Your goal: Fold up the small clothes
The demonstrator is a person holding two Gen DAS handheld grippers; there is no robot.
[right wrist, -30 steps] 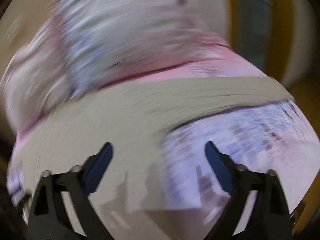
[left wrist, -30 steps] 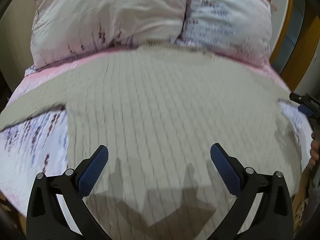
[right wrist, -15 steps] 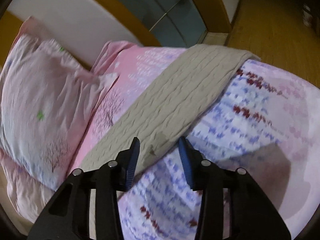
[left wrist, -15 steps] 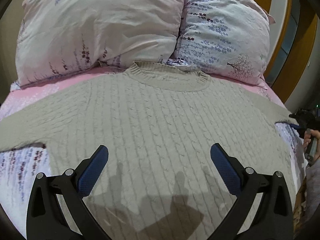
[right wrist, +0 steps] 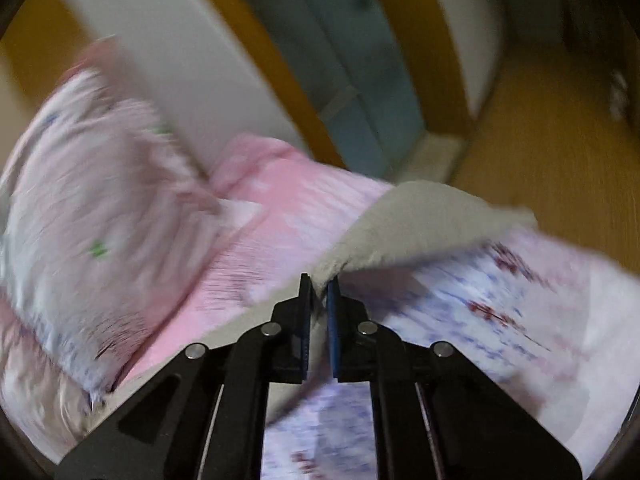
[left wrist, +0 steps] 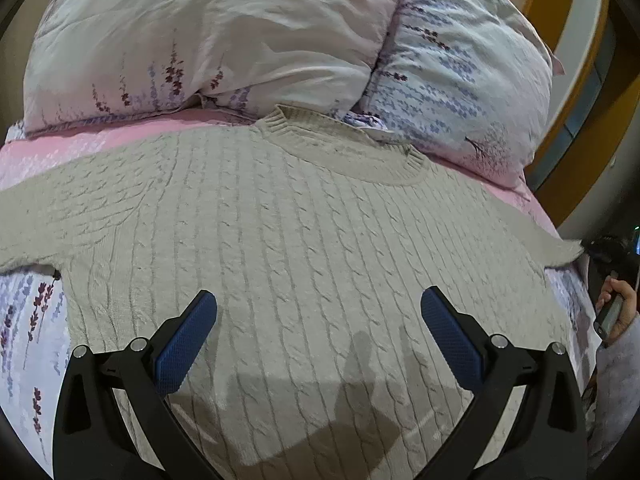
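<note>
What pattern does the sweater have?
Beige cable knit on the sweater; clearest in the left wrist view.

pillows (left wrist: 224, 40) blocking beyond sweater (left wrist: 300, 248), open floor (right wrist: 560, 128) beside bed

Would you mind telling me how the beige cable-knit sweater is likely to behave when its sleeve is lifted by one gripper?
The sweater will probably be floppy: the sleeve pinched in the right gripper already droops and curls. Its thick knit suggests some weight, so the body may drag. The textured knit likely won't slip from the pads.
</note>
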